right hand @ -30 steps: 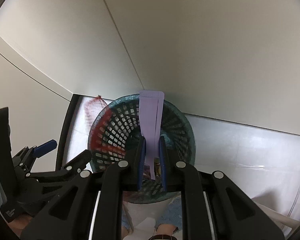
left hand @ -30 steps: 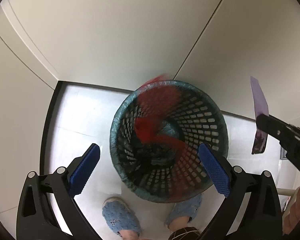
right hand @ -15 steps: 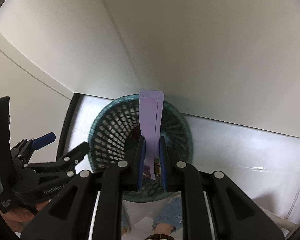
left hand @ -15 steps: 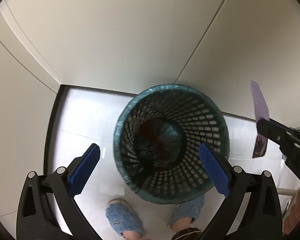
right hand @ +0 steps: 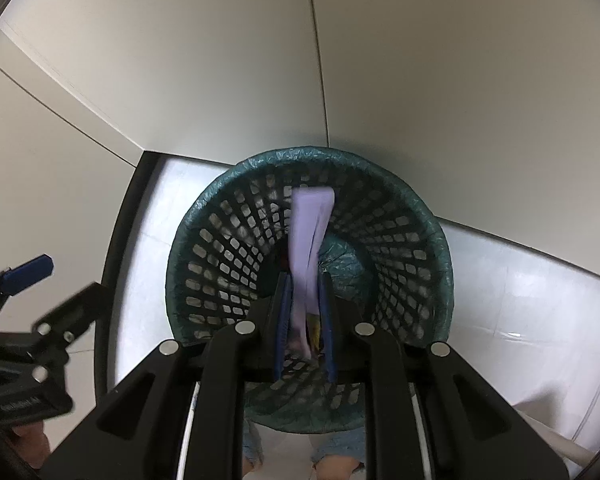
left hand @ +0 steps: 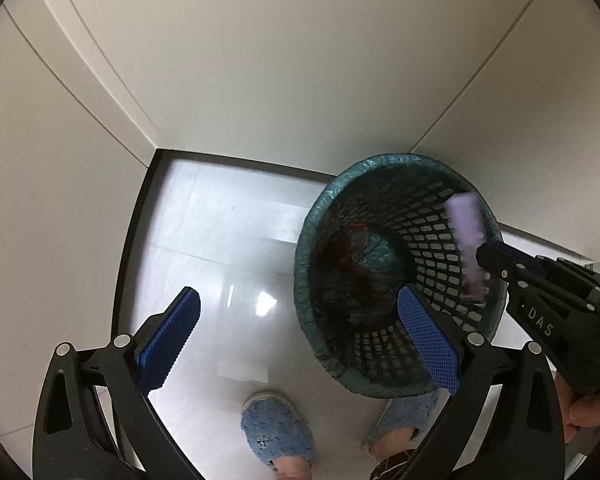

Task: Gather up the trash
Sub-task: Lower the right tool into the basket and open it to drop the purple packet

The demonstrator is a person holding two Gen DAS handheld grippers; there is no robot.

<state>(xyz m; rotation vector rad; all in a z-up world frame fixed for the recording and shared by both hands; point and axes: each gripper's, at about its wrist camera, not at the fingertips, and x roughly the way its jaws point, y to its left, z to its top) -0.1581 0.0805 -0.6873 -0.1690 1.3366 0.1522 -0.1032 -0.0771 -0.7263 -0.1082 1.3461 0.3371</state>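
Observation:
A green lattice waste basket with a green liner stands on the floor in a corner. Red netting lies at its bottom. My right gripper points down over the basket mouth, shut on a flat purple wrapper that hangs inside the rim. My left gripper is open and empty, to the left of the basket, with its right pad over the near rim.
White glossy floor tiles are bounded by a dark baseboard and cream walls. A person's feet in blue slippers stand just in front of the basket.
The red netting dropped from the basket's rim to its bottom. My right gripper sank with the purple wrapper into the basket mouth. My left gripper slid left, away from the basket.

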